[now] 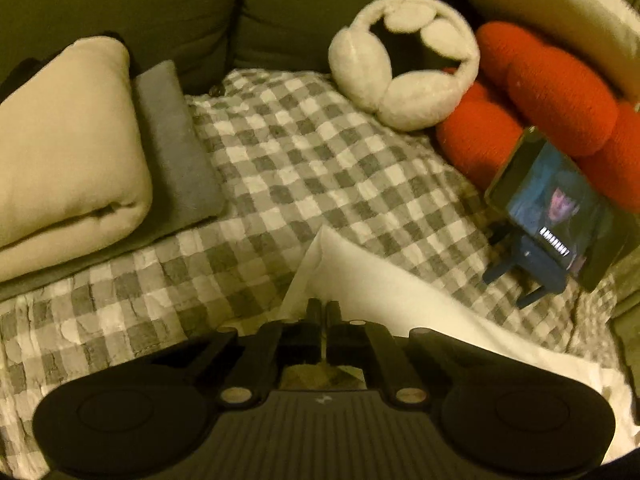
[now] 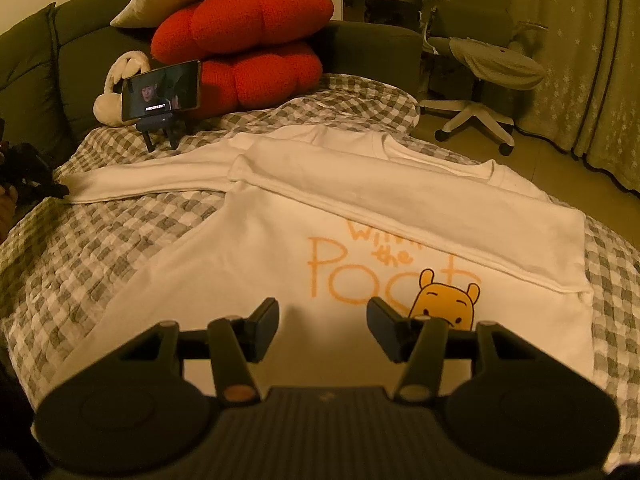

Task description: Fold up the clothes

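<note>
left gripper (image 1: 322,312) pinching the sleeve cuff (image 1: 320,248), right gripper (image 2: 322,320) wide open lower centre; drag that sleeve flat across the white sweatshirt (image 2: 248,240)

1. Both views are dim with a warm yellow cast.
2. Fisheye bending curves the edges, and the corners go black.
3. The left wrist view is softly blurred.
4. The phone screen (image 1: 560,204) glows.

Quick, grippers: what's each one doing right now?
Left gripper: shut on the white sweatshirt's sleeve.
Right gripper: open, holding nothing, above the white sweatshirt.
</note>
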### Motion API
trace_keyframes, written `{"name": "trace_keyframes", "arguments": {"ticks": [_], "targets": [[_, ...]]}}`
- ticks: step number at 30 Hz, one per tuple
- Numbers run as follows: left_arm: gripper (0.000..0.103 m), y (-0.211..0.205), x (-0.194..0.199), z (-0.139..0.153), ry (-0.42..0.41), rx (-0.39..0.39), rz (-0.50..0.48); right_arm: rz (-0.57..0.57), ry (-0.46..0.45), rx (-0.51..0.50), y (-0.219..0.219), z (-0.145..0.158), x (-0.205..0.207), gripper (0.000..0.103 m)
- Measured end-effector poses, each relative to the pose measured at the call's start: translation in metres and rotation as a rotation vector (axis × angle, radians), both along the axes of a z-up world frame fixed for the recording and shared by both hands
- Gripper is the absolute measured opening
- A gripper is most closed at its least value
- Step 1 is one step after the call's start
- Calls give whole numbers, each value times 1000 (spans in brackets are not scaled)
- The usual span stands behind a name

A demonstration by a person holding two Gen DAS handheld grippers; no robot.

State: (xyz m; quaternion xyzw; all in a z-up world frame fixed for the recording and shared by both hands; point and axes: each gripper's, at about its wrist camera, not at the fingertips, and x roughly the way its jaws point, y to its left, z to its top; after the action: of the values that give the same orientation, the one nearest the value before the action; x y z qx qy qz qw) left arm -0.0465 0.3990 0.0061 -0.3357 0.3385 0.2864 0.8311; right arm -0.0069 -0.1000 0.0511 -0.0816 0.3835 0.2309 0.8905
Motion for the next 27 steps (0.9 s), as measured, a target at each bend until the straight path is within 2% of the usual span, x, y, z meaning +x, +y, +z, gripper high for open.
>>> {"name": "trace_keyframes", "arguments": {"ticks": [5,9,12,18,22,24,27], "targets": [[0,-10,-3,16,-47,61,-8,-5,2,9,0,0,0,51],[0,-29,-7,43,-136,154,-42,-7,3,18,0,0,1,51],[0,-56,-3,68,-211,216,-104,-10,8,36,0,1,3,51],[0,-141,13,112,-338,294,-317,-26,6,68,-3,3,6,51],[0,-201,40,124,-370,305,-455,-56,12,107,-10,5,9,51],[0,-227,54,128,-401,329,-490,-70,11,127,-15,8,10,51],[0,-254,71,121,-420,292,-574,-94,8,151,-25,10,13,51]]}}
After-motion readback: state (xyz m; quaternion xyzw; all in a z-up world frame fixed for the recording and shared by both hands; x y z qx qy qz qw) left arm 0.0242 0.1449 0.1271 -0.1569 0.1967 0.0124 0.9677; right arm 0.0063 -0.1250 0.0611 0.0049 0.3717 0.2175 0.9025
